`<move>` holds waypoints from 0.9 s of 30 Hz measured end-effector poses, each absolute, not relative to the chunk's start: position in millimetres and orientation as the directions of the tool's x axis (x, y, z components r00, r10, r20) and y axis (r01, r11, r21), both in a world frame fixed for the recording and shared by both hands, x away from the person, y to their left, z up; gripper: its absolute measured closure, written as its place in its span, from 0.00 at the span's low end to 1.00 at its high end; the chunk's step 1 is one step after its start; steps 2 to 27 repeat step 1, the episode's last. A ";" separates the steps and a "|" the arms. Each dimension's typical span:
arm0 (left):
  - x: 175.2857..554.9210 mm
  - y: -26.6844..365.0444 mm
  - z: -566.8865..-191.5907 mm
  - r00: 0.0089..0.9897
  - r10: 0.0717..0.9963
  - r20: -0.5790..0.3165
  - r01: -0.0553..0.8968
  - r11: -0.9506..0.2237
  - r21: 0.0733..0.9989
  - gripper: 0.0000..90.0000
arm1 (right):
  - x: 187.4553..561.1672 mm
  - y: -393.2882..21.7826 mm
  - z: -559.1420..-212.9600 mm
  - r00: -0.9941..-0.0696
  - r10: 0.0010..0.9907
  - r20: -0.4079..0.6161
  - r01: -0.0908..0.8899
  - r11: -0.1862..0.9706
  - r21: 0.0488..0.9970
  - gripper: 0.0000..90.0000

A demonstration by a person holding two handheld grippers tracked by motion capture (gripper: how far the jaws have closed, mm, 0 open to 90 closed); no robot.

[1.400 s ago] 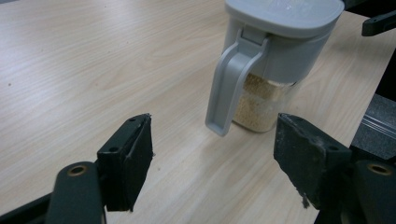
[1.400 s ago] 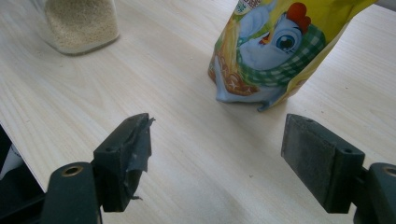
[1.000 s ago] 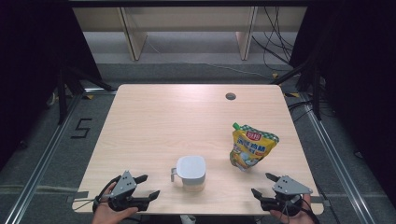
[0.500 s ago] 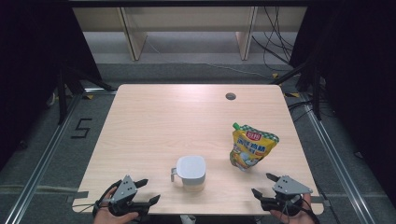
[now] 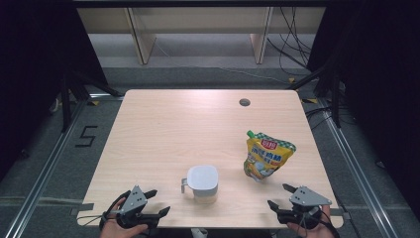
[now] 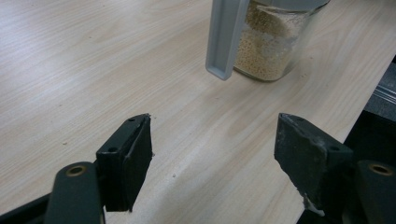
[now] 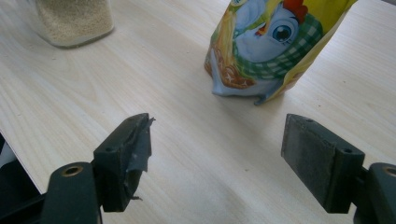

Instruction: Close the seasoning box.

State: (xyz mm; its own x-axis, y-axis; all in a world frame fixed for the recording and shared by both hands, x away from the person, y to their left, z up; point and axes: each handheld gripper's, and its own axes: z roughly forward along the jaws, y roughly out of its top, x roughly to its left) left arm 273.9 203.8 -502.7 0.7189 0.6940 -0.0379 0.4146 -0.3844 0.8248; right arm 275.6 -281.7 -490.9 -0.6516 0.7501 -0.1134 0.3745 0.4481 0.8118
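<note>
A clear jar (image 5: 202, 184) with a grey lid and grey handle stands near the table's front edge; pale grains fill it (image 6: 268, 44). To its right stands a yellow pouch (image 5: 266, 155) printed with a cartoon chicken (image 7: 275, 44). My left gripper (image 5: 157, 202) rests at the front left corner, open and empty, its jaws pointing towards the jar. At the front right my right gripper (image 5: 281, 196) is also open and empty, below the pouch. Its own view has the pouch just ahead of the jaws and the jar (image 7: 74, 21) at upper left.
The wooden table (image 5: 188, 129) has a small round hole (image 5: 244, 102) near its far right edge. Beyond the table stand shelf legs and loose cables on a grey floor. Metal rails run along both sides of the table.
</note>
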 end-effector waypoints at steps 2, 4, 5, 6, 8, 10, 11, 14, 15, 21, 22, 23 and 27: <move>275.4 205.3 -502.1 0.731 0.682 -0.021 0.397 -0.399 0.827 0.31 | 275.8 -282.1 -490.9 -0.649 0.751 -0.118 0.372 0.449 0.813 0.28; 275.4 205.3 -502.1 0.731 0.682 -0.021 0.397 -0.399 0.827 0.31 | 275.8 -282.1 -490.9 -0.649 0.751 -0.118 0.372 0.449 0.813 0.28; 275.4 205.3 -502.1 0.731 0.682 -0.021 0.397 -0.399 0.827 0.31 | 275.8 -282.1 -490.9 -0.649 0.751 -0.118 0.372 0.449 0.813 0.28; 275.4 205.3 -502.1 0.731 0.682 -0.021 0.397 -0.399 0.827 0.31 | 275.8 -282.1 -490.9 -0.649 0.751 -0.118 0.372 0.449 0.813 0.28; 275.4 205.3 -502.1 0.731 0.682 -0.021 0.397 -0.399 0.827 0.31 | 275.8 -282.1 -490.9 -0.649 0.751 -0.118 0.372 0.449 0.813 0.28; 275.4 205.3 -502.1 0.731 0.682 -0.021 0.397 -0.399 0.827 0.31 | 275.8 -282.1 -490.9 -0.649 0.751 -0.118 0.372 0.449 0.813 0.28; 275.4 205.3 -502.1 0.731 0.682 -0.021 0.397 -0.399 0.827 0.31 | 275.8 -282.1 -490.9 -0.649 0.751 -0.118 0.372 0.449 0.813 0.28; 275.4 205.3 -502.1 0.731 0.682 -0.021 0.397 -0.399 0.827 0.31 | 275.8 -282.1 -490.9 -0.649 0.751 -0.118 0.372 0.449 0.813 0.28; 275.4 205.3 -502.1 0.731 0.682 -0.021 0.397 -0.399 0.827 0.31 | 275.8 -282.1 -490.9 -0.649 0.751 -0.118 0.372 0.449 0.813 0.28; 275.4 205.3 -502.1 0.731 0.682 -0.021 0.397 -0.399 0.827 0.31 | 275.8 -282.1 -490.9 -0.649 0.751 -0.118 0.372 0.449 0.813 0.28; 275.4 205.3 -502.1 0.731 0.682 -0.021 0.397 -0.399 0.827 0.31 | 275.8 -282.1 -490.9 -0.649 0.751 -0.118 0.372 0.449 0.813 0.28; 275.4 205.3 -502.1 0.731 0.682 -0.021 0.397 -0.399 0.827 0.31 | 275.8 -282.1 -490.9 -0.649 0.751 -0.118 0.372 0.449 0.813 0.28; 275.4 205.3 -502.1 0.731 0.682 -0.021 0.397 -0.399 0.827 0.31 | 275.8 -282.1 -490.9 -0.649 0.751 -0.118 0.372 0.449 0.813 0.28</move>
